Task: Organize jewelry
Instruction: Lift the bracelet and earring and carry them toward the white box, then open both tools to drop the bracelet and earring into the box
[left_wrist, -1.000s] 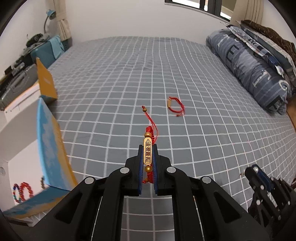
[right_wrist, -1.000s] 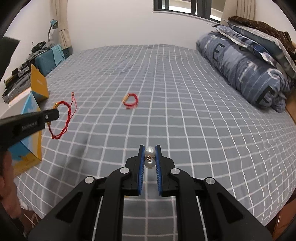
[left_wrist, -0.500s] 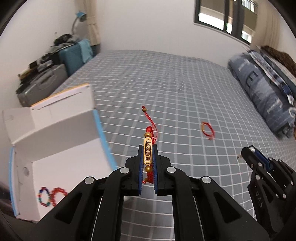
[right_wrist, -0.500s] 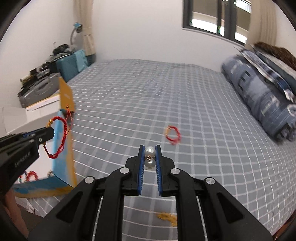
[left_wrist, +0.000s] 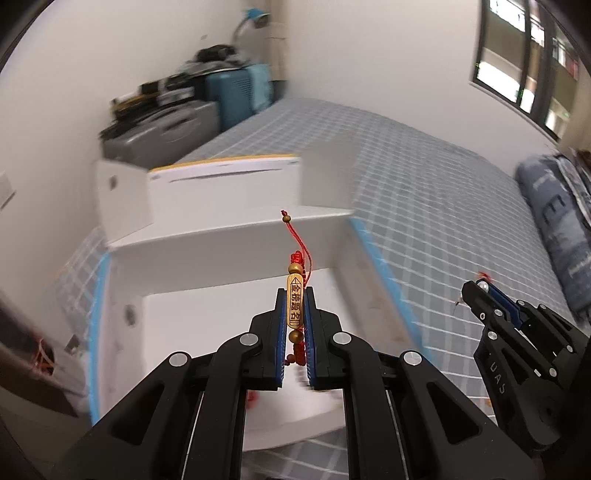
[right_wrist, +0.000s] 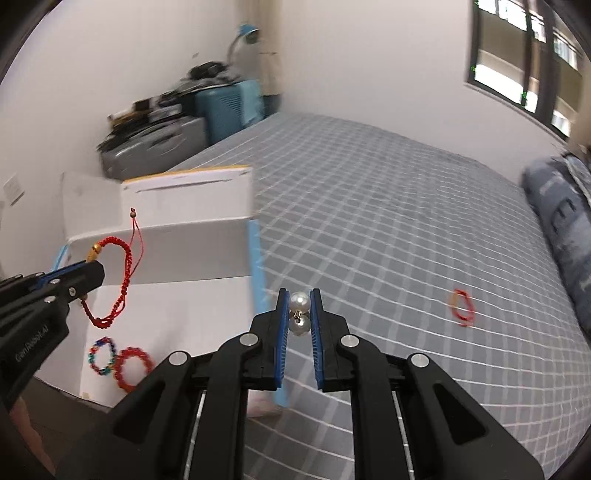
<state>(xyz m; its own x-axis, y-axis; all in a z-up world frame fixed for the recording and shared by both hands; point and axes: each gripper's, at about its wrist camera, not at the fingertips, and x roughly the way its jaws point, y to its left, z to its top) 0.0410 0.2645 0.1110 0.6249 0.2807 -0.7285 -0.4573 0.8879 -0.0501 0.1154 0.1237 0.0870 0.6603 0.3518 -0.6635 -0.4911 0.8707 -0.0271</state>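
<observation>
On checked bed (right_wrist: 388, 221): white box (right_wrist: 184, 258), suitcases (right_wrist: 162, 140) beyond.

Right gripper (right_wrist: 299, 314) jaws clamp pearl earring (right_wrist: 299, 308); box (right_wrist: 192, 258) left.

Bedroom interior: bed with grey checked cover (right_wrist: 388, 206), white walls (right_wrist: 110, 55), dark-framed window (right_wrist: 524, 70) at upper right, blue suitcase (right_wrist: 225, 107) and stacked cases (right_wrist: 155, 136) in the corner.
</observation>
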